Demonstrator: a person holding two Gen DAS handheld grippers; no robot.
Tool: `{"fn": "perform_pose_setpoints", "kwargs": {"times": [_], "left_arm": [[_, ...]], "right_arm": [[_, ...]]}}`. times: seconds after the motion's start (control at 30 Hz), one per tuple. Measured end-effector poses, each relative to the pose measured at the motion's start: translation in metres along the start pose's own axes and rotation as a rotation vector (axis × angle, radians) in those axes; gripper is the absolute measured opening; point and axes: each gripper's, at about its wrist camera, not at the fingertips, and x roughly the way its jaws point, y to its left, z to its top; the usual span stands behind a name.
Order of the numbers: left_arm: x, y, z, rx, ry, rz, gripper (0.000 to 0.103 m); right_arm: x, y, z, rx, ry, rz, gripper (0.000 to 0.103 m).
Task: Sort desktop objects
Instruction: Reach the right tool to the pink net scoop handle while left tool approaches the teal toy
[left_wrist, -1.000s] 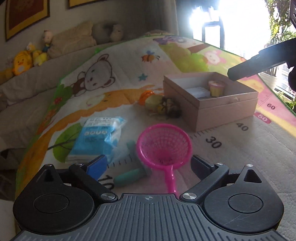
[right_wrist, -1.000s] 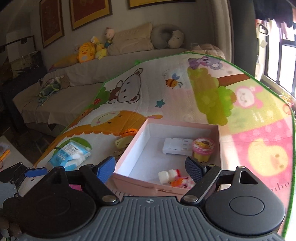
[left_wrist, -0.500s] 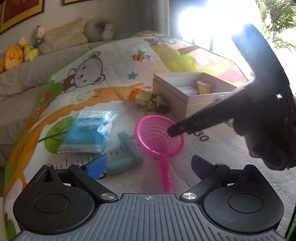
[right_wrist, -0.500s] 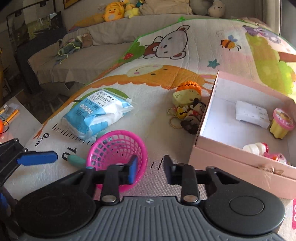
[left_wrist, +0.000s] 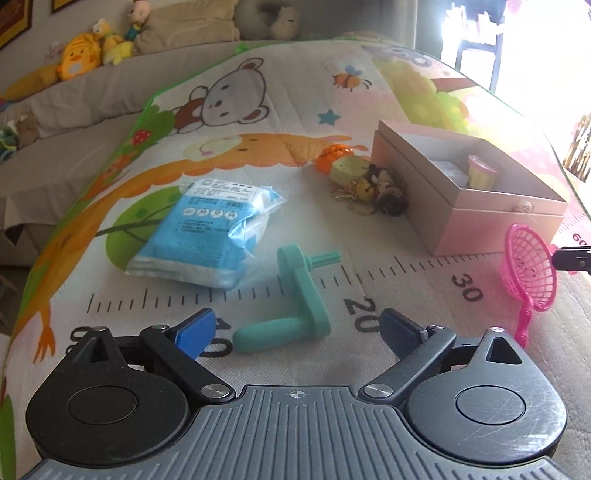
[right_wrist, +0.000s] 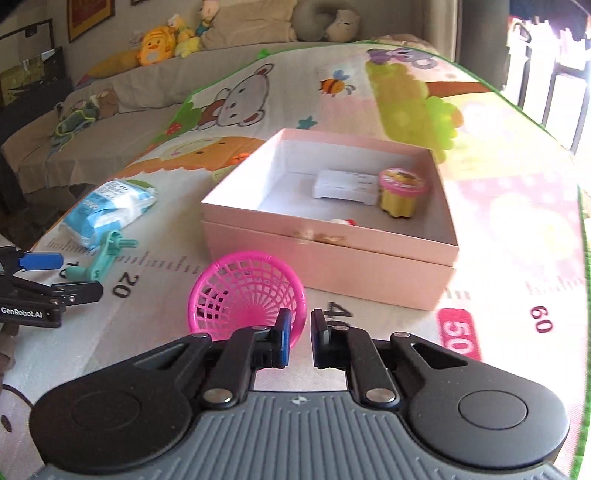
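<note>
My right gripper (right_wrist: 299, 332) is shut on the rim of a pink toy net (right_wrist: 247, 299) and holds it above the mat in front of the pink box (right_wrist: 332, 251); the net also shows in the left wrist view (left_wrist: 528, 273). The box holds a white case (right_wrist: 345, 186), a yellow cup with a pink lid (right_wrist: 402, 192) and a small red-white toy (right_wrist: 343, 222). My left gripper (left_wrist: 295, 326) is open and empty just before a teal crank handle (left_wrist: 299, 291). A blue tissue pack (left_wrist: 210, 229) lies behind it.
A cluster of keychains and an orange toy (left_wrist: 354, 177) lies against the box's left side (left_wrist: 417, 199). The play mat (left_wrist: 406, 295) has a printed ruler. A sofa with plush toys (left_wrist: 81, 59) stands behind.
My right gripper closed on the pink net, lifted it off the mat and carried it right toward the box. The teal handle is now uncovered. My left gripper stayed open.
</note>
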Motion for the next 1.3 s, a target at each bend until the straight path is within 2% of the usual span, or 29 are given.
{"fn": "perform_pose_setpoints", "kwargs": {"times": [0.03,0.07,0.1,0.17,0.2,0.27,0.37,0.53,0.63,0.7,0.77,0.83,0.93,1.07,1.3], "left_arm": [[0.003,-0.001,0.001,-0.004,0.009,0.008,0.087],[0.006,-0.003,0.002,-0.005,0.013,0.015,0.083],[0.008,-0.004,0.002,-0.003,0.015,0.026,0.083],[0.01,-0.007,0.001,0.005,0.012,0.046,0.082],[0.01,-0.01,0.002,0.011,0.009,0.052,0.079],[0.009,-0.015,0.003,0.031,-0.001,0.046,0.062],[0.007,-0.025,0.002,0.079,-0.011,0.015,0.043],[-0.002,-0.058,-0.01,0.207,-0.02,-0.125,0.041],[-0.012,-0.074,-0.018,0.26,-0.019,-0.245,0.044],[-0.016,-0.082,-0.024,0.286,-0.026,-0.265,0.051],[-0.016,-0.087,-0.029,0.31,-0.039,-0.22,0.073],[-0.015,-0.085,-0.03,0.31,-0.049,-0.173,0.082],[-0.013,-0.075,-0.028,0.275,-0.04,-0.151,0.088],[-0.015,-0.064,-0.028,0.259,-0.04,-0.125,0.093],[-0.015,-0.042,-0.026,0.232,-0.047,-0.054,0.096]], "right_arm": [[-0.002,-0.007,-0.001,0.013,-0.011,-0.024,0.015],[-0.005,-0.013,-0.002,0.036,-0.017,-0.033,0.028],[-0.007,-0.02,-0.004,0.071,-0.025,-0.031,0.048],[-0.012,-0.03,-0.009,0.133,-0.044,-0.02,0.072],[-0.012,-0.032,-0.011,0.146,-0.049,-0.012,0.076],[-0.011,-0.033,-0.018,0.157,-0.045,-0.002,0.08],[-0.004,-0.032,-0.024,0.173,-0.025,0.023,0.086],[0.002,-0.023,-0.03,0.171,0.001,0.055,0.092],[-0.002,-0.016,-0.03,0.148,-0.014,0.057,0.094],[-0.005,-0.01,-0.027,0.13,-0.033,0.048,0.099],[-0.006,-0.003,-0.023,0.12,-0.052,0.028,0.103],[-0.004,0.007,-0.017,0.105,-0.071,-0.003,0.103],[0.002,0.027,-0.01,0.056,-0.073,0.001,0.103],[0.022,0.048,-0.009,-0.013,-0.015,-0.026,0.103],[0.019,0.026,-0.028,-0.034,0.007,-0.123,0.103]]}}
